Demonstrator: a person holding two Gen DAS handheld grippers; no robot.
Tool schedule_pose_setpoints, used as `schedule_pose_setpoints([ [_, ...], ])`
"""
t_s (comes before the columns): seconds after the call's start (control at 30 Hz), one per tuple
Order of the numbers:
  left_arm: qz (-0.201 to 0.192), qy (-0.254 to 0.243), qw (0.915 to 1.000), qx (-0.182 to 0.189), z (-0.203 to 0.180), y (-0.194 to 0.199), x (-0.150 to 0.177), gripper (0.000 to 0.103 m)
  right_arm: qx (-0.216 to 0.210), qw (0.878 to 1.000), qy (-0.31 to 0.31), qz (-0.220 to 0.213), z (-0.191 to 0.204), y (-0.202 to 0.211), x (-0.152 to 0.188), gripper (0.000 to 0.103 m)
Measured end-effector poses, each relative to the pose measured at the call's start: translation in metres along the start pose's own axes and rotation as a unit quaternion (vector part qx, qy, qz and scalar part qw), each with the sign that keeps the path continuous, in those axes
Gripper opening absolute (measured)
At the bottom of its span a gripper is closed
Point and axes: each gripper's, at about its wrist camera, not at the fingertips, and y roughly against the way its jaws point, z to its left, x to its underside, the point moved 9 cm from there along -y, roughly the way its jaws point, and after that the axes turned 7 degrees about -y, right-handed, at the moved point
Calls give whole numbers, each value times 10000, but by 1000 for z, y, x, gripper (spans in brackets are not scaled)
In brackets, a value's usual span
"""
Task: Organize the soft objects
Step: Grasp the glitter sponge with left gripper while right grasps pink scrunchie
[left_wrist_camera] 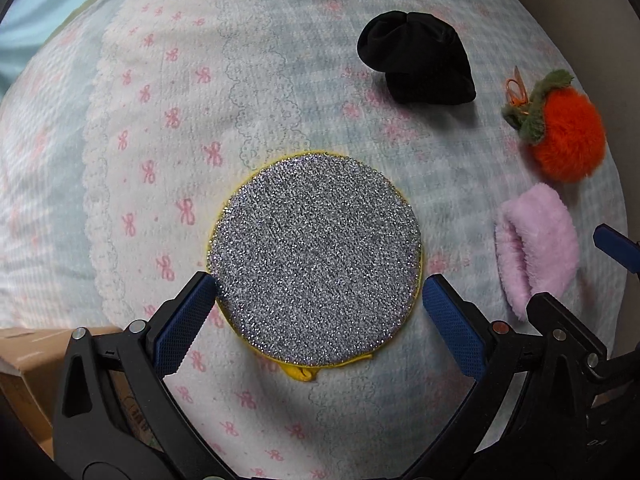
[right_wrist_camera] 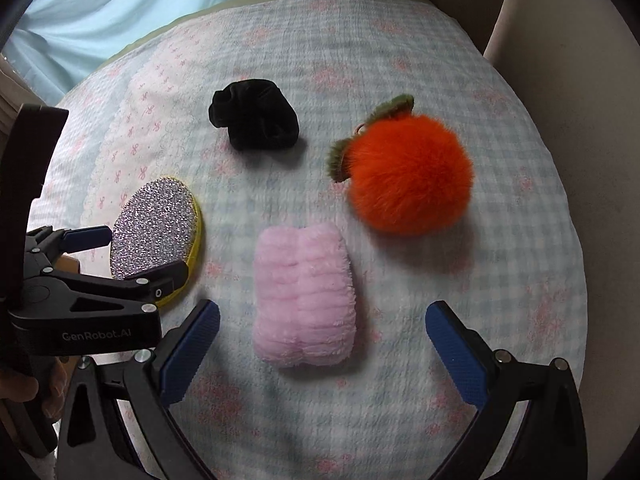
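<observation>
A round silver glitter scrub pad (left_wrist_camera: 314,258) with a yellow rim lies flat on the blanket. My left gripper (left_wrist_camera: 318,294) is open, its blue pads on either side of the pad's near half, not clamping it. A pink fluffy cloth (right_wrist_camera: 306,294) lies just ahead of my right gripper (right_wrist_camera: 322,322), which is open and empty. An orange fur pompom (right_wrist_camera: 410,174) with green leaves sits beyond it at the right. A black velvet scrunchie (right_wrist_camera: 256,114) lies farther back. The left gripper (right_wrist_camera: 132,256) and glitter pad (right_wrist_camera: 154,226) show in the right wrist view at the left.
Everything rests on a soft blanket (left_wrist_camera: 168,200) with pale checks and pink bows. A cardboard box (left_wrist_camera: 36,364) sits at the lower left by the blanket's edge. A beige chair or cushion (right_wrist_camera: 560,80) borders the right side. The pink cloth (left_wrist_camera: 536,248), pompom (left_wrist_camera: 568,136) and scrunchie (left_wrist_camera: 420,64) lie right of the pad.
</observation>
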Motion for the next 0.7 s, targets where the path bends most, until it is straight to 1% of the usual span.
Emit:
schedule_pose_setpoints([
  [0.07,49,-55,10000,-8,0,-7,-3,103,-58,10000,-23,76,1,-7,-1,103],
  [0.2,86,-307,9994,-150,-3,-16,-6,103,57,9998,25,163,-1,-17,-4,102],
  [0.27,68,-362,9992,-176,-4,-17,-7,103,39,9998,15,203,-2,-20,-5,97],
  [0.3,45,-377,9991,-175,-3,-17,-7,103,7,9997,6,232,-2,-22,-5,92],
  [0.33,31,-388,9991,-165,-3,-17,-7,103,-5,9997,15,259,-1,-23,-5,84],
  [0.37,25,-380,9992,-140,-3,-18,-7,103,5,9996,44,283,-2,-25,-4,79],
  [0.4,12,-363,9993,-109,-3,-19,-7,102,22,9995,85,299,-1,-26,-4,68],
  [0.43,2,-350,9994,-77,-2,-19,-8,101,33,9994,128,306,0,-26,-3,61],
  [0.47,0,-344,9994,-54,-1,-18,-8,99,31,9994,176,293,1,-25,-3,59],
  [0.5,2,-344,9994,-49,1,-18,-7,95,26,9993,241,283,4,-25,-3,52],
  [0.53,1,-338,9994,-41,3,-18,-4,93,-1,9991,301,284,6,-25,-2,44],
  [0.63,-33,-300,9995,-39,13,-14,-3,80,74,9990,370,230,9,-23,-2,42],
  [0.7,-64,-310,9995,-65,16,-10,-1,63,52,9993,283,230,8,-22,-2,42],
])
